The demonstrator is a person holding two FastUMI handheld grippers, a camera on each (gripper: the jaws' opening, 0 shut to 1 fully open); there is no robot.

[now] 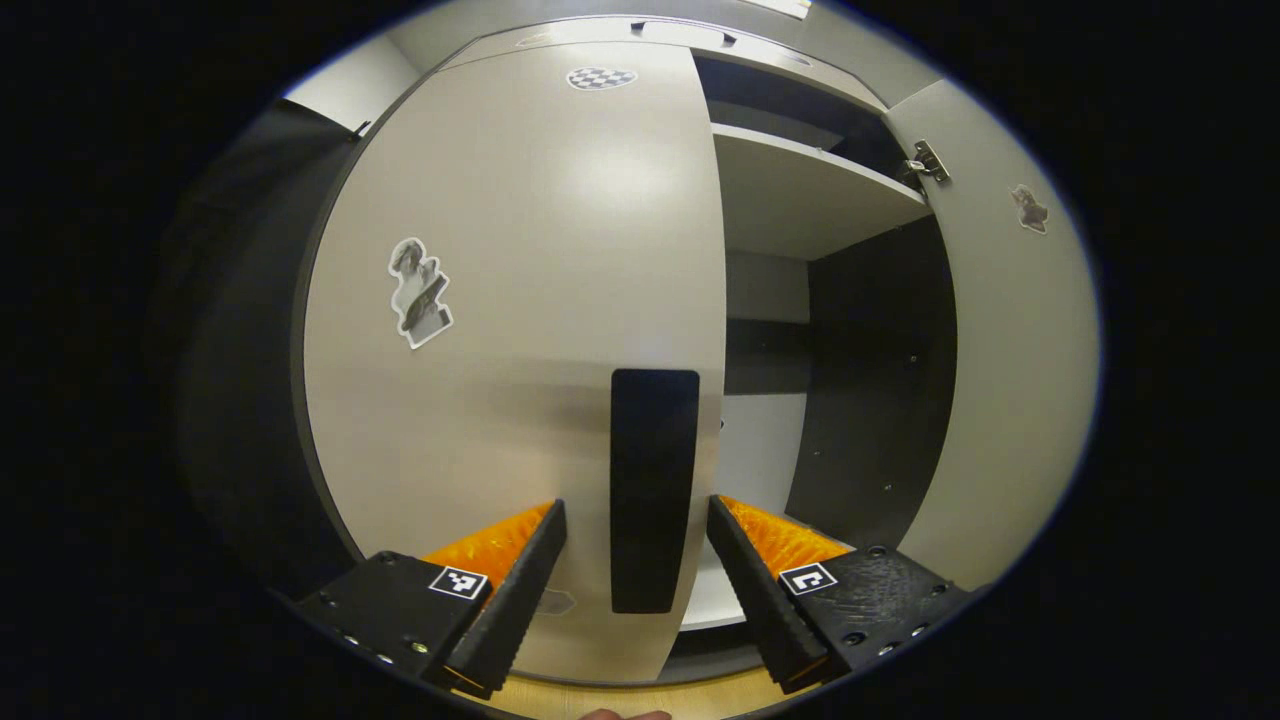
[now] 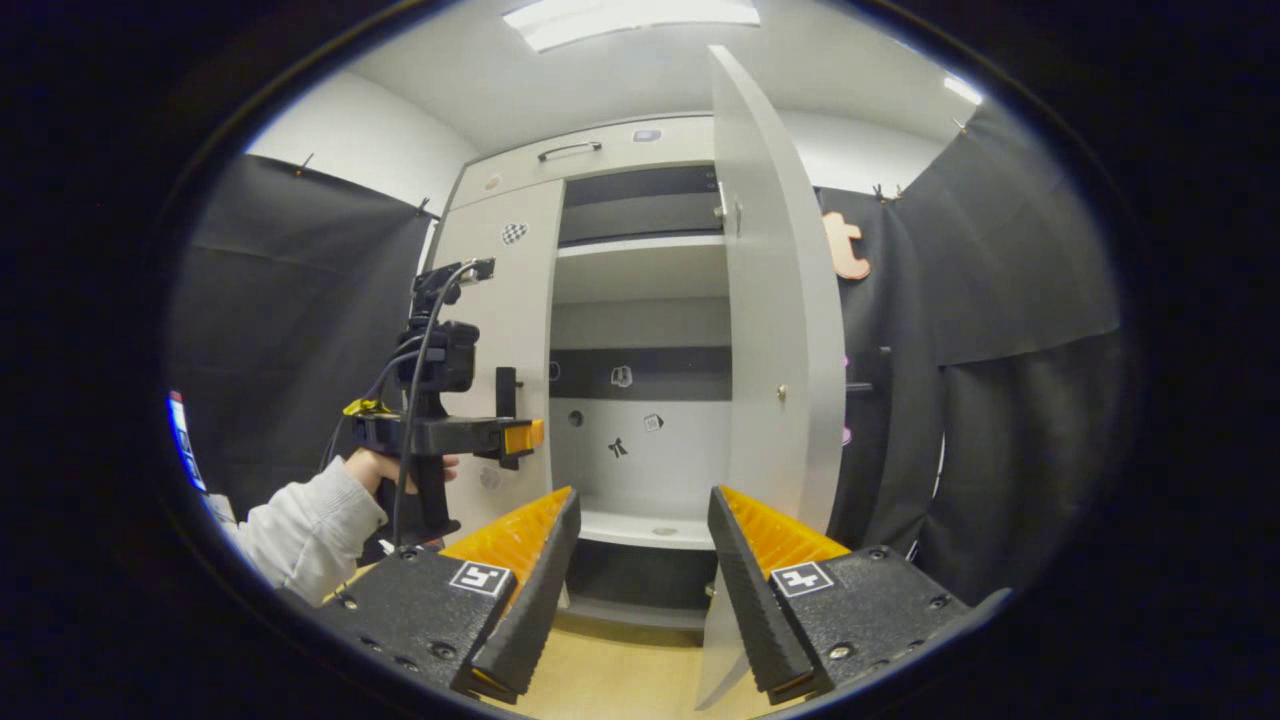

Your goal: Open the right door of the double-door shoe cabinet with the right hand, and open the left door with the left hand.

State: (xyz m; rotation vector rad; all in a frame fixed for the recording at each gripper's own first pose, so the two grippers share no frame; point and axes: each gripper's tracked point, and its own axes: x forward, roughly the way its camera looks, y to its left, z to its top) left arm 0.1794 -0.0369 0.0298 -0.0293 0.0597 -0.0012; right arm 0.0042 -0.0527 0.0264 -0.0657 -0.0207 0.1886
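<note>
The cabinet's left door (image 1: 520, 300) is shut, a pale panel with stickers and a black upright handle (image 1: 655, 490). My left gripper (image 1: 635, 503) is open, one finger on each side of that handle and neither pressing on it. The right door (image 1: 1010, 400) stands swung open. In the right gripper view the right door (image 2: 780, 350) shows edge-on, close ahead. My right gripper (image 2: 643, 492) is open with nothing between its fingers, and it points into the open cabinet. A hand (image 2: 375, 465) holds the left gripper (image 2: 520, 437) at the left door's handle (image 2: 507, 385).
Inside the cabinet are a pale upper shelf (image 2: 640, 245), a dark back band and a low shelf (image 2: 640, 530). A drawer front with a bar handle (image 2: 570, 150) tops the cabinet. Black cloth walls (image 2: 1000, 300) flank it. The floor (image 2: 620, 680) is light wood.
</note>
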